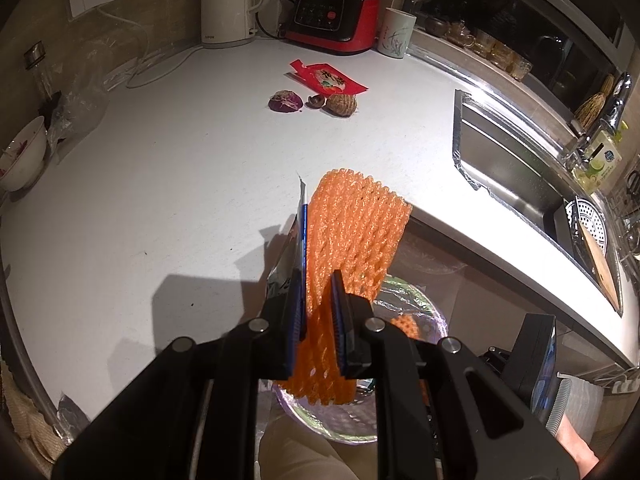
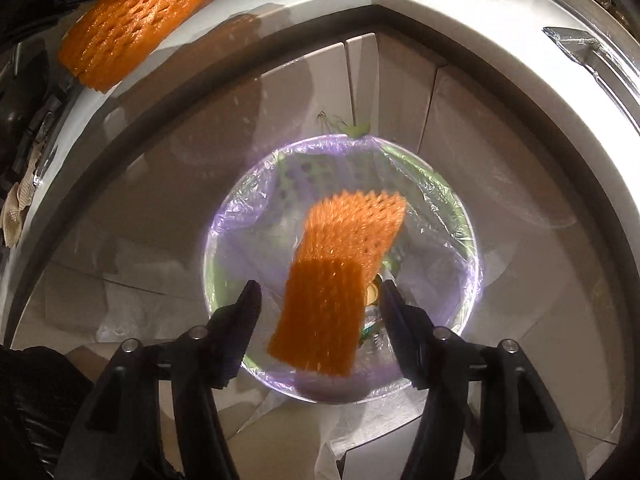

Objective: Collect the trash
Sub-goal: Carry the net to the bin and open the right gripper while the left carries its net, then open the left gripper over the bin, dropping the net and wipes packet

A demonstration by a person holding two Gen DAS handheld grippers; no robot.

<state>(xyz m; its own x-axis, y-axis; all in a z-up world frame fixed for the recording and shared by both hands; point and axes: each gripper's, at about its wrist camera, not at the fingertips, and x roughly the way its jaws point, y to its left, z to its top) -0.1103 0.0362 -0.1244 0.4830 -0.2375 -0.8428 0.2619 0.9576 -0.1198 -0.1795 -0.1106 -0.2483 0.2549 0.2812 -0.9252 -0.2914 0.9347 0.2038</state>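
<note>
The countertop (image 1: 160, 184) is viewed obliquely from the left wrist; the bin (image 2: 460, 216), seen in both, is overlooked closely from the right.

Open countertop (image 1: 168, 184) lies ahead of the left gripper (image 1: 320, 312), with only fruit husks (image 1: 312, 101) and a red packet (image 1: 328, 79) far back, while the bin (image 2: 472, 248) mouth below is partly blocked, apparently, by an orange foam net (image 2: 340, 276).

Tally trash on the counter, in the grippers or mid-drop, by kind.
Orange foam nets: 2 (held net in left gripper; loose net over bin, below open right gripper)
Wrappers: 2 (red wrapper on counter; blue-white wrapper in left gripper)
Fruit shell pieces: 3 (purple shell, small shell, brown shell)
Total: 7
</note>
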